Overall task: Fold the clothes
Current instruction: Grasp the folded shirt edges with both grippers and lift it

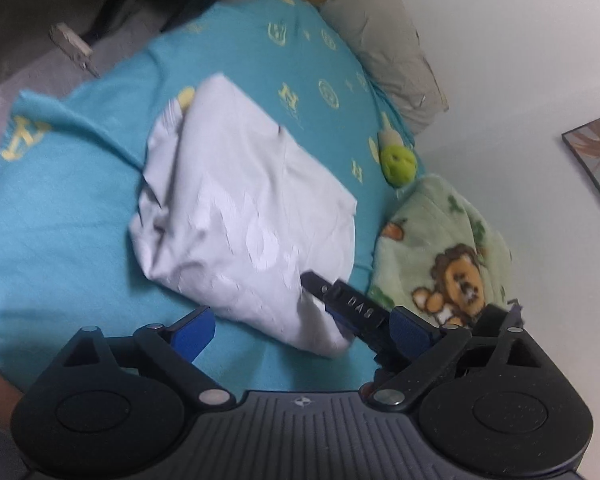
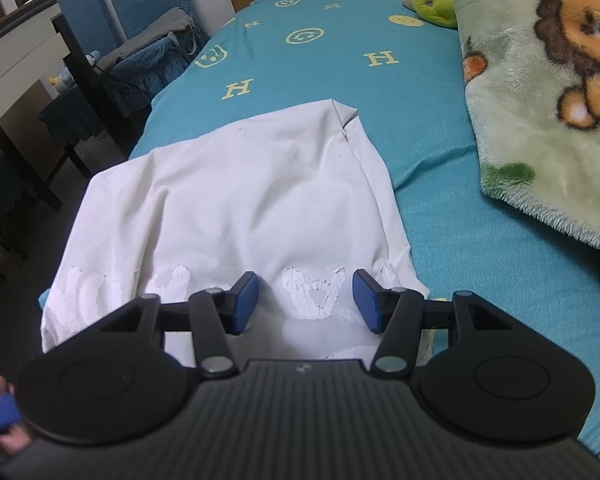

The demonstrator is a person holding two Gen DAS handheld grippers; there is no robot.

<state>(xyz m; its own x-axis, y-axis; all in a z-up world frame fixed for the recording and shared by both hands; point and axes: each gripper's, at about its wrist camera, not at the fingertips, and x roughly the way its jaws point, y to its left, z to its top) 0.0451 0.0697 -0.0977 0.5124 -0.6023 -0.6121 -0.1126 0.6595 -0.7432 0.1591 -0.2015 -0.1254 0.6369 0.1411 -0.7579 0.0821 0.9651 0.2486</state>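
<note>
A white garment with a cracked white print (image 1: pixel 240 216) lies partly folded on a teal bed sheet (image 1: pixel 60 220). It also shows in the right wrist view (image 2: pixel 236 208). My left gripper (image 1: pixel 300 332) is open above the garment's near edge. My right gripper (image 2: pixel 306 300) is open just over the printed near part of the garment, with cloth between its spread blue pads (image 2: pixel 246 300). In the left wrist view the right gripper's black finger (image 1: pixel 348 304) reaches over the garment's near right corner.
A green fleece blanket with a lion (image 2: pixel 540 92) lies right of the garment. A green plush toy (image 1: pixel 398 162) and a grey pillow (image 1: pixel 388 48) lie further up the bed. A dark desk and blue chair (image 2: pixel 84 64) stand left of the bed.
</note>
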